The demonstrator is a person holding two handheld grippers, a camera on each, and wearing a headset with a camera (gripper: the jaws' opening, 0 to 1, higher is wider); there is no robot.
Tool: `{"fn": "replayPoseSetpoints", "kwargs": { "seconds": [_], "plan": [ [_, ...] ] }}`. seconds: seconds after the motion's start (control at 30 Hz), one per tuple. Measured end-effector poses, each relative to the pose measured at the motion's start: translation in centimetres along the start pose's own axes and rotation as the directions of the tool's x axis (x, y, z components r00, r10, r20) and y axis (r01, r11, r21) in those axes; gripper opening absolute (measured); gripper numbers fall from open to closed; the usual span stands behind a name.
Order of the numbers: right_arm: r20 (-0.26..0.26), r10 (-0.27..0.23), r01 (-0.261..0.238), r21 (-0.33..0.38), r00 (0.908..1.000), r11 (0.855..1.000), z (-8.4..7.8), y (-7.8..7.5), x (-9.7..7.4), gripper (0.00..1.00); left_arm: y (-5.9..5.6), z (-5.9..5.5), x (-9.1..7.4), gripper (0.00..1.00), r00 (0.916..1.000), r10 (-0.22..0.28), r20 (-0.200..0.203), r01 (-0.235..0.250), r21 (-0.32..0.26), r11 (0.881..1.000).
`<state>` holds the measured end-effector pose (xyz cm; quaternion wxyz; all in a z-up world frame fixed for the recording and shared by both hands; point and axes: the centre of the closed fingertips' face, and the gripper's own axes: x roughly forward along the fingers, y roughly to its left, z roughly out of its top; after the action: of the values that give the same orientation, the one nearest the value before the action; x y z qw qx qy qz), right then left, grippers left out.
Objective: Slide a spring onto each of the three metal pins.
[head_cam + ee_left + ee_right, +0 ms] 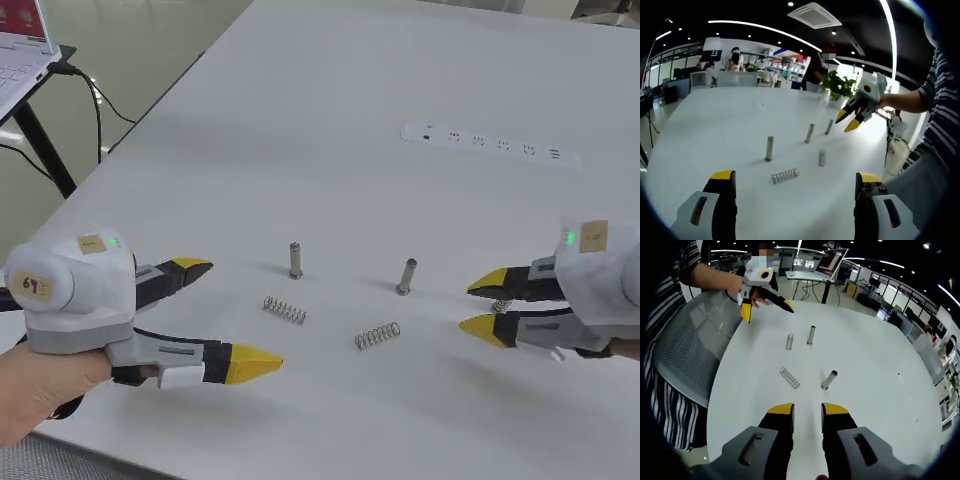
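Observation:
Two metal pins stand upright on the white table [330, 120]: one pin [296, 260] [770, 148] [811, 335] to the left, the other pin [406, 276] [810, 133] [829, 380] to the right. In front of them lie two loose springs, one spring [285, 309] [785, 175] [789, 341] left and one spring [377, 336] [789, 377] right. A third grey piece [502, 305] [829, 126] shows behind the right jaws; pin or spring I cannot tell. My left gripper [235, 312] [795, 177] is wide open, left of the parts. My right gripper [472, 307] [807, 410] is narrowly open and empty.
A white power strip [490, 144] lies at the back right of the table. A laptop [20, 50] on a black stand sits beyond the table's left edge, with cables hanging. A mesh chair [695, 340] is close to the near edge.

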<state>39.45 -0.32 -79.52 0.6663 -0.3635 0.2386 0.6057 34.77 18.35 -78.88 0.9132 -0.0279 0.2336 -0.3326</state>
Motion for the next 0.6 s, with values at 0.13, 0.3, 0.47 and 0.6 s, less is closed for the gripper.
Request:
{"fn": "replayPoseSetpoints", "kwargs": {
  "seconds": [0.13, 0.3, 0.47, 0.6],
  "plan": [
    [-0.019, 0.025, -0.027, -0.068, 0.9995, 0.997, 0.5, 0.3, 1.1, 0.19, 0.1, 0.3, 0.1, 0.97, 1.0000, -0.008, -0.006, 0.008, 0.014, 1.000],
    [-0.046, 0.072, -0.078, -0.161, 0.9963, 0.984, 1.4, 1.3, 2.5, 0.19, 0.1, 0.7, 0.1, 0.97, 0.9999, -0.015, -0.008, 0.015, 0.030, 0.999],
    [-0.069, 0.112, -0.125, -0.237, 0.9913, 0.963, 2.0, 2.5, 3.9, 0.18, 0.0, 0.7, 0.1, 0.97, 0.9992, -0.030, -0.025, 0.032, 0.052, 0.998],
    [-0.080, 0.128, -0.145, -0.267, 0.9885, 0.953, 2.3, 2.9, 5.1, 0.17, 0.0, 0.8, 0.1, 0.97, 0.9990, -0.032, -0.030, 0.034, 0.057, 0.998]
  ]
}}
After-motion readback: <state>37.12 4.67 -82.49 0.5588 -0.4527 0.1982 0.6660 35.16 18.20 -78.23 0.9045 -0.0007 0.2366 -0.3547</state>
